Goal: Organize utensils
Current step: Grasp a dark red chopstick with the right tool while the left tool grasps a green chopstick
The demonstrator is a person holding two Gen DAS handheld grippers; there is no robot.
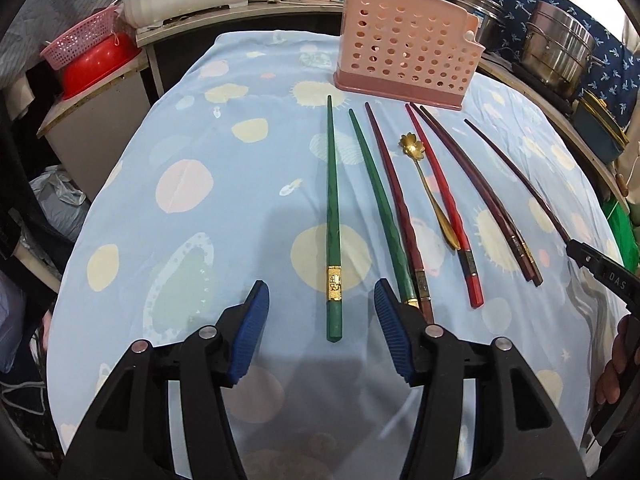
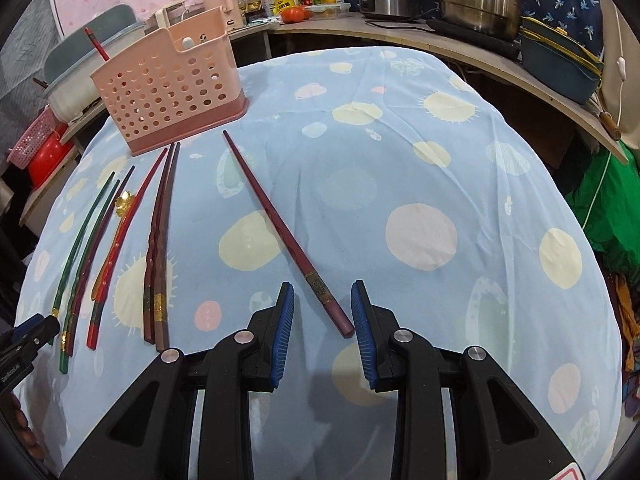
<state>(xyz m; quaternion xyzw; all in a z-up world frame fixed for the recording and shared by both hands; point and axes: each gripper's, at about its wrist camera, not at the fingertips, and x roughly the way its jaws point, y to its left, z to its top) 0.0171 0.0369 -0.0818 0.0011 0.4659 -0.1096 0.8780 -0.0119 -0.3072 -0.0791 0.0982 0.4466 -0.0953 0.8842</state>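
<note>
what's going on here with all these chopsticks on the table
A person holding a gripper in each hand is sorting utensils on a blue patterned tablecloth. The left gripper, open, straddles the thick end of a green chopstick with a gold band; the right gripper, open, flanks a lone dark red chopstick. The perforated pink plastic utensil holder looks empty. Nothing is lifted yet.

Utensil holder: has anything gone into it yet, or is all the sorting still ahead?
Nothing looks done: no utensil shows above the rim of the pink holder. Nothing is in hand either. The left gripper stands open around the end of a green chopstick, and the right gripper is open around a dark red chopstick. Left: all the chopsticks and the gold spoon, which lie on the cloth.
</note>
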